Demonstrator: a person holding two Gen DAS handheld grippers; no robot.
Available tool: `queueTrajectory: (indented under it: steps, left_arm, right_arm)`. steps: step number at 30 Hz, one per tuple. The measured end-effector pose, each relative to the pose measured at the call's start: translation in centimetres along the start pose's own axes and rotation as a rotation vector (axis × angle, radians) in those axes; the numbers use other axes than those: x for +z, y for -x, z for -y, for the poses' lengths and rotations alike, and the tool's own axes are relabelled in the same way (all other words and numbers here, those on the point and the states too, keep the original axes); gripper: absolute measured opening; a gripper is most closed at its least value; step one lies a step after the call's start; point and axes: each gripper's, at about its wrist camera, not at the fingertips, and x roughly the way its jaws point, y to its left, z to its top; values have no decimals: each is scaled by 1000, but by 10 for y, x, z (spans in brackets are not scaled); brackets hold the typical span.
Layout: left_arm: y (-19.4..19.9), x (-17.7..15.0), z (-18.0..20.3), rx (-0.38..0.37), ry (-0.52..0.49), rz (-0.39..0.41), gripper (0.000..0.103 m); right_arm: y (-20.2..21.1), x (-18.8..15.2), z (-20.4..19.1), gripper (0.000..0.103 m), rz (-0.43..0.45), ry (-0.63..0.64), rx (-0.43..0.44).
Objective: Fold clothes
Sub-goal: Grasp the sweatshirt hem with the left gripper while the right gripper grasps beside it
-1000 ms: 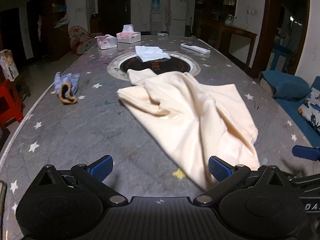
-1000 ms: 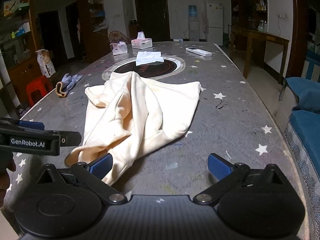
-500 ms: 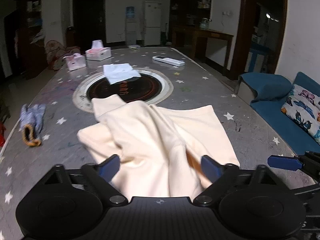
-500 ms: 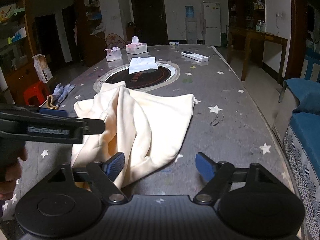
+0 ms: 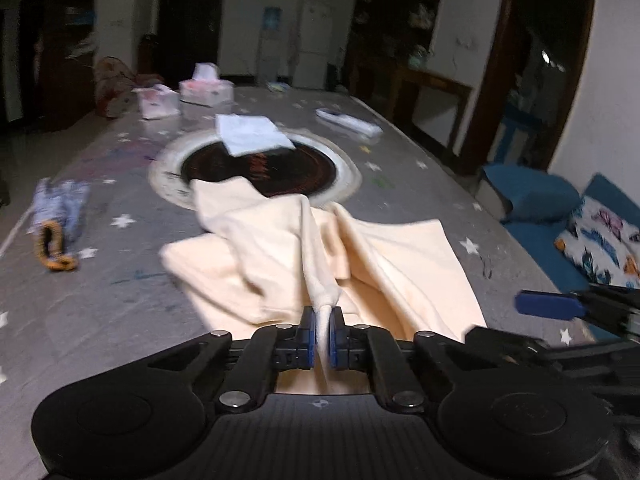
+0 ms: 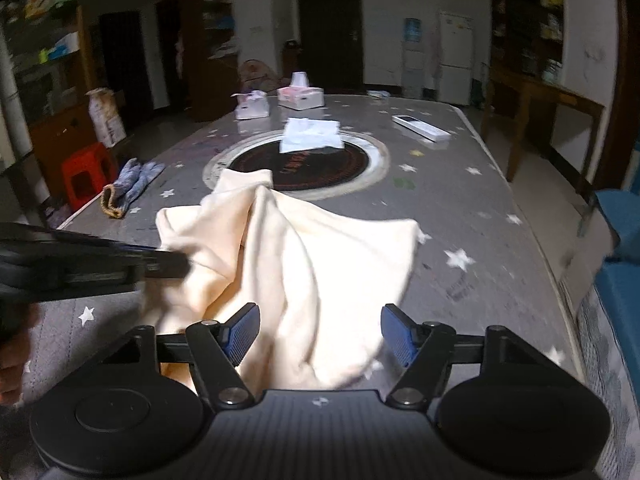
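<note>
We are at a large grey table (image 6: 500, 184) printed with white stars; a round dark hotplate (image 6: 320, 164) with a pale ring is set in its middle. A crumpled cream garment (image 6: 304, 264) lies on the near half of the table, its far tip reaching the ring; this is the thing to be folded.

We judge the step in hand to be the first grasp, taking the near edge at two points. Our left gripper (image 5: 322, 336) has its blue pads pressed together on a pinched ridge of the cloth at its near edge; our right gripper (image 6: 319, 334) stands partly open, having just been narrowing, with cloth lying between the pads but not yet pressed. The next move seems to call for the right pads to shut on the hem, and then both hands to lift and spread the cloth flat.

Smaller things lie far off: a folded white cloth (image 6: 311, 134) on the hotplate; a white remote (image 6: 420, 126) at far right; a blue glove (image 6: 130, 188) at the left edge. Two tissue boxes (image 6: 300, 96) stand at the far end; one shows a tissue sticking up.
</note>
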Motion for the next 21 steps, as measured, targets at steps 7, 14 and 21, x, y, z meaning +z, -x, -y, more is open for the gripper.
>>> queueTrajectory:
  steps: [7, 14, 21]
  left_arm:
    - [57, -23, -29, 56, 67, 53, 7]
    - [79, -58, -55, 99, 118, -6, 7]
    - [81, -74, -57, 92, 137, -31, 7]
  right_arm:
    - [-43, 22, -28, 63, -19, 93, 42]
    - [-69, 20, -29, 37, -71, 97, 23]
    - [-32, 7, -1, 8, -15, 33, -23]
